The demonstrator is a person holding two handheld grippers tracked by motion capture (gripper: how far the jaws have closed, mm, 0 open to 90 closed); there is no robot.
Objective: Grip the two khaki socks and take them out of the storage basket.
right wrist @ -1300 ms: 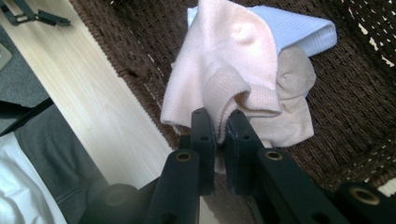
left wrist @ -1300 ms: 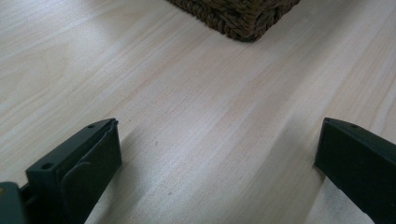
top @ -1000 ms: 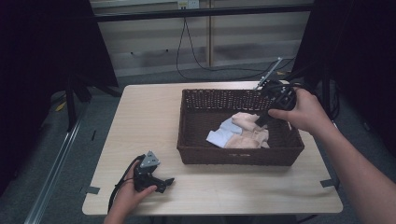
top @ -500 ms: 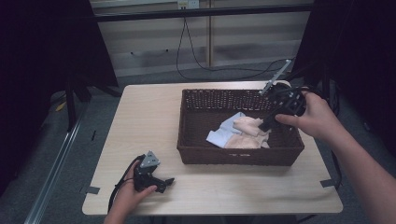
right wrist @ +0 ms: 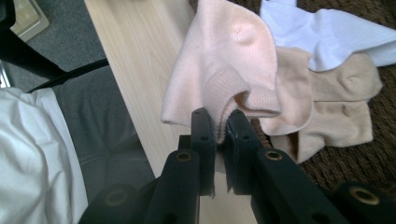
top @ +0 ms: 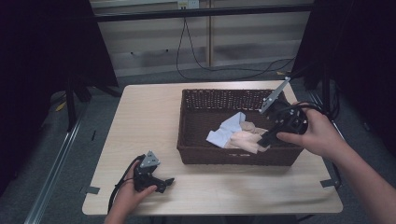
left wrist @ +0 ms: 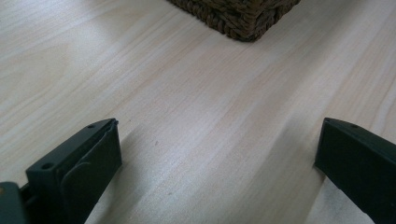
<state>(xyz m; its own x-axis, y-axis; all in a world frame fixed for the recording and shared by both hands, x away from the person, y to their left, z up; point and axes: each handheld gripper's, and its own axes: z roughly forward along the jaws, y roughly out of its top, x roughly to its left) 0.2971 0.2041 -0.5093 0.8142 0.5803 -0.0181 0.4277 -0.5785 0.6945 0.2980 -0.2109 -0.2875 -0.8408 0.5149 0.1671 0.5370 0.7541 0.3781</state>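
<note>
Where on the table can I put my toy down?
The widest bare patch of table is left of the basket, running from the far edge to the left gripper. A strip lies bare in front of the basket. Inside is crowded: socks and the right gripper, shut on a pink sock.

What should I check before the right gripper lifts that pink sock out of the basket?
1. Right gripper shut on the pink sock: ok, cuff edge pinched between the jaws.
2. Only one sock pinched: ok, the beige socks and white sock lie apart from the jaws.
3. Depth of bite: cannot tell, little fabric shows between the jaws.
4. Basket steady on the table: ok.
5. Left gripper out of the way: ok, open, resting on the table near the front edge.
</note>
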